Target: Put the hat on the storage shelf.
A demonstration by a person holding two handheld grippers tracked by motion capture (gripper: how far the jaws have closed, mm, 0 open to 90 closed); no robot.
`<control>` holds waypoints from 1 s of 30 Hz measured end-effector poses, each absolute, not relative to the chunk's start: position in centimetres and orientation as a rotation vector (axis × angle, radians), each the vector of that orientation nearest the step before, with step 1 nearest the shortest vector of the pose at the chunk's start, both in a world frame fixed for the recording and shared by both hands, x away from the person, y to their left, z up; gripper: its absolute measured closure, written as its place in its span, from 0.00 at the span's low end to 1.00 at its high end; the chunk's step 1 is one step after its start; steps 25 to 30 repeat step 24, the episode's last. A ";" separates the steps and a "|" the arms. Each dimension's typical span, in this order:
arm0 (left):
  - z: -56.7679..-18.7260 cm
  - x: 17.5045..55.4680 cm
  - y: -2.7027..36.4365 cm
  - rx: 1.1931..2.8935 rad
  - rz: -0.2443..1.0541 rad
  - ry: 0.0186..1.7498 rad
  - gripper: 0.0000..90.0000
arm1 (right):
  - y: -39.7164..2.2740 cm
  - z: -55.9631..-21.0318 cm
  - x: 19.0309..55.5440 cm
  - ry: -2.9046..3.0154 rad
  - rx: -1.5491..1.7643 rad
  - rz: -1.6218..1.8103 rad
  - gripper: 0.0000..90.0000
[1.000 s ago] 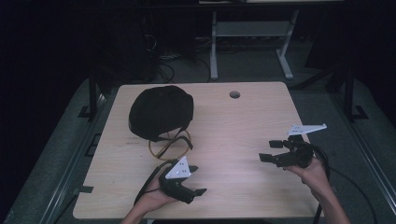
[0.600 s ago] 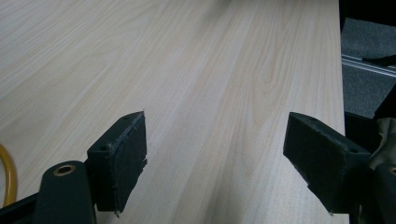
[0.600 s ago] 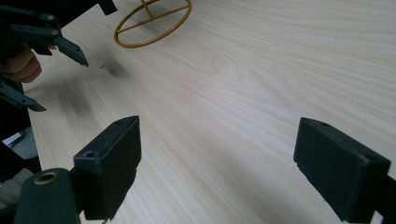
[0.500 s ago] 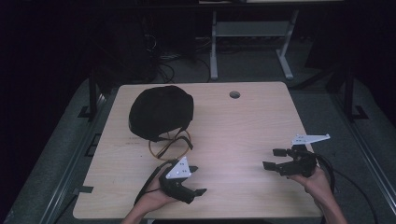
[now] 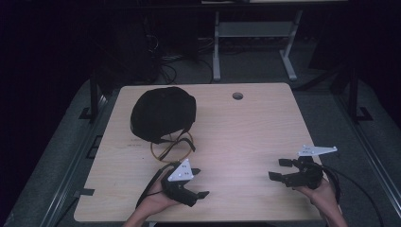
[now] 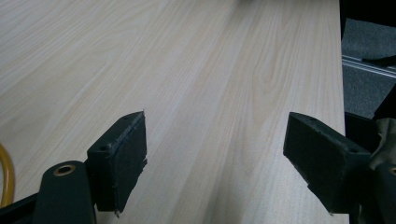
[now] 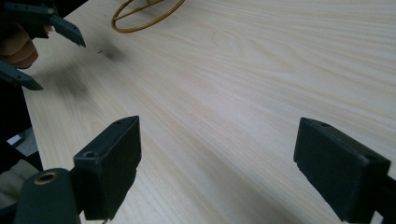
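helmet (image 5: 163, 112): 1, probably | grippers (image 5: 200, 182): 2 | table (image 5: 246, 127): 1

Hidden and cut-off parts at the table

The black helmet (image 5: 162, 113) covered the far part of the yellow strap loop (image 5: 172, 147); in the left gripper view just a sliver of that loop (image 6: 5, 175) showed at the picture's edge. Both forearms were cropped at the bottom of the high view. The room beyond the table (image 5: 246, 127) was too dark to read.

Light wood table (image 5: 246, 137) with round hole (image 5: 237, 96) — black helmet (image 5: 163, 113), yellow strap loop (image 5: 172, 147) touching it
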State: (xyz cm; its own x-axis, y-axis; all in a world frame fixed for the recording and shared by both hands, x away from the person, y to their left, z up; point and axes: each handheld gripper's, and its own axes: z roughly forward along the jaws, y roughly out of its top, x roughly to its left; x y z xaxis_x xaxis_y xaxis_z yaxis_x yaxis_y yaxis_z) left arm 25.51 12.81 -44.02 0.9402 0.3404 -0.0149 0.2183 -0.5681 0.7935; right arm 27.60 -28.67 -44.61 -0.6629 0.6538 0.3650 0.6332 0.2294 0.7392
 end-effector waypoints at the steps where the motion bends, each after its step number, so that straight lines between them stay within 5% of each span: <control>1: -44.0 25.5 12.8 2.195 0.175 0.396 0.24 | -28.7 -44.7 27.5 2.449 1.269 1.454 0.16; 30: -43.8 25.5 12.7 2.177 0.176 0.404 0.24 | -28.1 -46.7 24.3 2.453 1.254 1.435 0.16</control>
